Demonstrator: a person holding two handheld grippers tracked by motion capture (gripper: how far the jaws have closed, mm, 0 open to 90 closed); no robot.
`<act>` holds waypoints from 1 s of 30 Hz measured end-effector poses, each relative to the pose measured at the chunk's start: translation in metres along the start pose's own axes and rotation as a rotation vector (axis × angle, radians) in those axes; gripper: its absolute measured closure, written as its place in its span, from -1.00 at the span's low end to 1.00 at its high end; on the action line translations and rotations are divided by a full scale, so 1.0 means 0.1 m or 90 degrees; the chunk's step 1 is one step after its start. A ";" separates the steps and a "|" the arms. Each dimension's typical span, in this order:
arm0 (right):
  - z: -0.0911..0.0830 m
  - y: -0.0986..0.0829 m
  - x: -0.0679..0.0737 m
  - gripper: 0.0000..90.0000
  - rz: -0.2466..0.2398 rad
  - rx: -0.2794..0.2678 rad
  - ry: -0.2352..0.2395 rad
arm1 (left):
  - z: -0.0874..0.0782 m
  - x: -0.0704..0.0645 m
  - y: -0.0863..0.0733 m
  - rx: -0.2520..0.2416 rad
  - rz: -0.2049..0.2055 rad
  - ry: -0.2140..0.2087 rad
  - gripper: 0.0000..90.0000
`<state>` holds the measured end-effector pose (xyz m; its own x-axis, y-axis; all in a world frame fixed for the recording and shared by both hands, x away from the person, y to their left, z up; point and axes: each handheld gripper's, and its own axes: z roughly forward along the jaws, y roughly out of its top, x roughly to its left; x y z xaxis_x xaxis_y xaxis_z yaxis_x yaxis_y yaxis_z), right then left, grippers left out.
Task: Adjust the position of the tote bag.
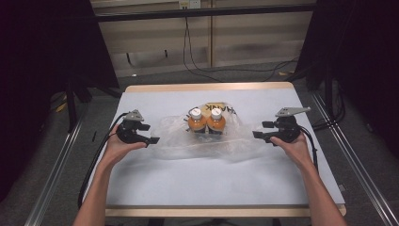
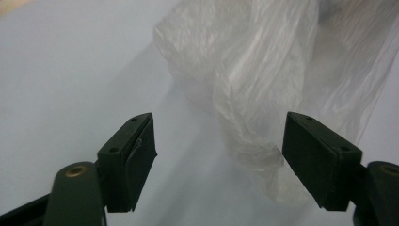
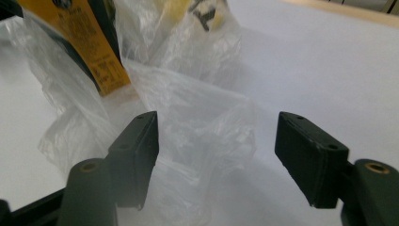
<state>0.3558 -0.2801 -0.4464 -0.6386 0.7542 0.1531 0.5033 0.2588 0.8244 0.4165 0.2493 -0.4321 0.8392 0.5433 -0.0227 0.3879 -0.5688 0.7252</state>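
Nearest the person, both forearms reach in over the table [image 1: 141, 188], and here's the left gripper [image 1: 149, 140] at the bag's left edge, jaws spread wide with nothing in them. Its own view shows a crumpled fold of the clear plastic bag [image 2: 263, 94] sitting between the pads, untouched. Across the sheet, the right gripper [image 1: 259, 135] mirrors it at the right edge, jaws equally wide and empty, bag film [image 3: 197, 132] bunched between them. Further in, at the middle of the table, two orange bottles [image 1: 207, 120] with white caps stand side by side in the bag. The risk, I'd say: pinch only thin film and pull unevenly, and those bottles topple or the plastic slips free. The high view gives the bottles' caps; the right gripper view adds an orange label [image 3: 89, 42] up close.
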 end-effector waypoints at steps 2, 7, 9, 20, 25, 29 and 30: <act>-0.06 0.04 0.00 -0.38 -0.001 -0.016 -0.011 | -0.06 0.00 0.03 -0.025 -0.002 0.007 -0.49; -0.21 0.13 0.02 -0.30 -0.006 -0.056 -0.039 | -0.11 -0.09 0.14 -0.071 0.016 -0.006 -0.17; -0.23 0.20 0.09 -0.04 -0.023 -0.068 -0.025 | -0.11 -0.16 0.19 -0.083 0.027 -0.025 0.11; 0.16 0.45 0.52 0.85 -0.112 0.004 0.052 | 0.10 -0.54 0.55 -0.092 0.099 -0.060 0.78; 0.34 0.52 0.58 1.00 -0.116 0.018 0.076 | 0.25 -0.54 0.67 -0.078 0.105 -0.061 0.85; 0.54 0.52 0.68 1.00 -0.144 0.063 0.082 | 0.39 -0.49 0.68 -0.069 0.090 -0.064 0.91; 0.58 0.52 0.69 1.00 -0.148 0.072 0.081 | 0.43 -0.48 0.70 -0.065 0.092 -0.071 0.92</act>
<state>0.3722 -0.1797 -0.4247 -0.8086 0.5871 0.0398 0.3920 0.4869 0.7805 0.4193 0.1571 -0.4099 0.9227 0.3853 0.0142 0.2246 -0.5671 0.7925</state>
